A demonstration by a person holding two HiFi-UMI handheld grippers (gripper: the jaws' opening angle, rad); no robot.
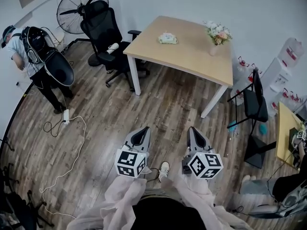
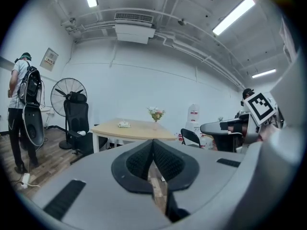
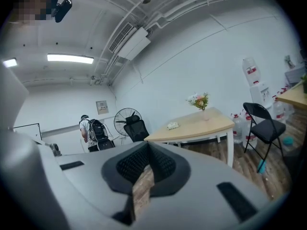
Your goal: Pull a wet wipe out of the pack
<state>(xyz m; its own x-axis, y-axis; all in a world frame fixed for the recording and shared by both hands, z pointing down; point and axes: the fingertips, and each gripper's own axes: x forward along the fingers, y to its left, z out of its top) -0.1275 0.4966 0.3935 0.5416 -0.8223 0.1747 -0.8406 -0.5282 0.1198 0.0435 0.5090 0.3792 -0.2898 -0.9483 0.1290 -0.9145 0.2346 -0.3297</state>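
Observation:
The wet wipe pack [image 1: 167,38], pale green and white, lies on the wooden table [image 1: 192,51] far ahead, with a vase of flowers [image 1: 217,35] at the table's right end. Low in the head view, both grippers are held over the floor, well short of the table. My left gripper [image 1: 142,130] and right gripper [image 1: 193,130] are both shut and hold nothing. The left gripper view shows its jaws [image 2: 153,143] meeting, with the pack [image 2: 124,124] small beyond them. In the right gripper view the shut gripper [image 3: 147,145] points toward the pack [image 3: 172,125].
A black office chair [image 1: 108,37] and a standing fan [image 1: 76,4] are left of the table. A person with a backpack [image 1: 29,56] stands at far left. A white cable [image 1: 67,147] runs across the wood floor. A black folding chair [image 1: 254,104] and water bottles [image 1: 290,51] stand at right.

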